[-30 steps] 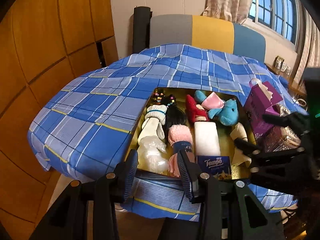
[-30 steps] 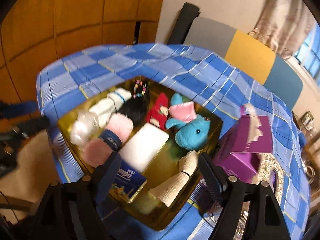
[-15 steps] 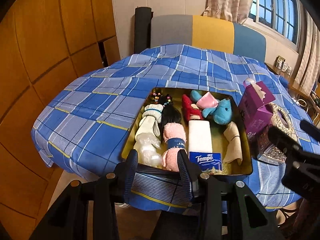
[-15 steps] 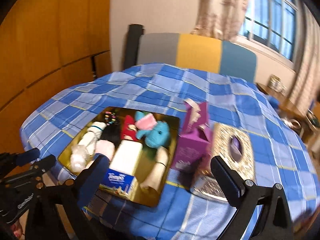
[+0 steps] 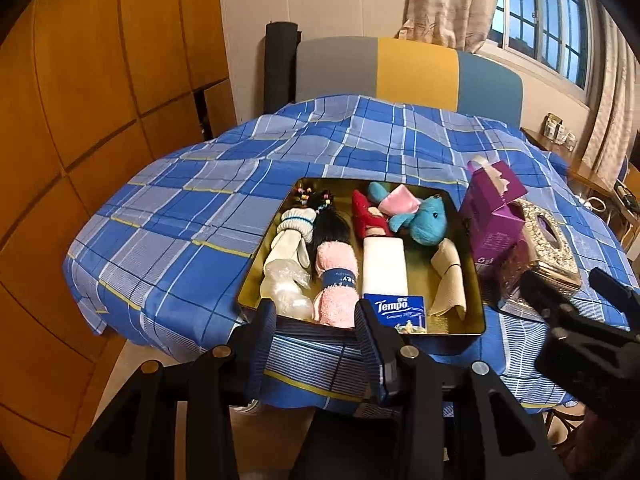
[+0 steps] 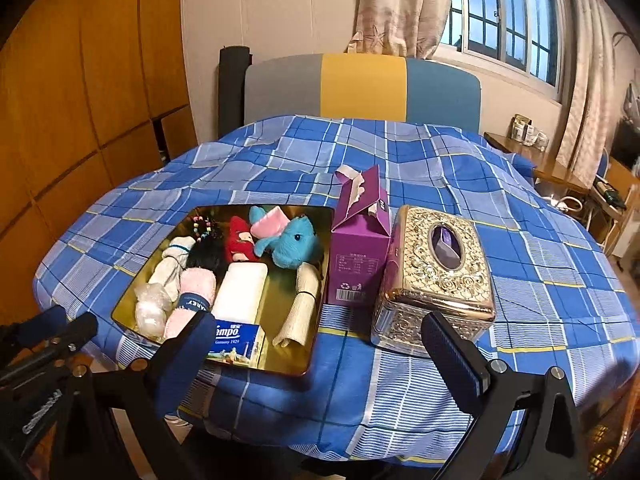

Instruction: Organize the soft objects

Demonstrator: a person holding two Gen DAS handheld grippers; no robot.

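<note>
A gold tray (image 5: 476, 320) (image 6: 316, 356) on the blue plaid tablecloth holds soft things. Among them are a blue plush (image 5: 428, 220) (image 6: 294, 244), a red plush (image 5: 366, 216), a pink sock roll (image 5: 336, 280) (image 6: 194, 292), a white sock (image 5: 290, 240), a white tissue pack (image 5: 384, 264), a Tempo pack (image 5: 400, 312) (image 6: 236, 338) and a beige rolled cloth (image 5: 450, 276) (image 6: 302, 304). My left gripper (image 5: 316, 316) hangs open and empty just off the tray's near edge. My right gripper (image 6: 318, 322) stands wide open and empty before the table's front, between tray and tissue box.
A purple carton (image 6: 360, 248) (image 5: 494, 216) stands right of the tray, with an ornate gold tissue box (image 6: 436, 272) (image 5: 548, 244) beside it. A grey, yellow and blue chair back (image 6: 360, 88) is behind the table. Wooden panels line the left; a window is at the right.
Both grippers have drawn back from the tray, which now looks smaller. The right gripper rolled level, swung right and opened wider. The tray's contents have not moved.
</note>
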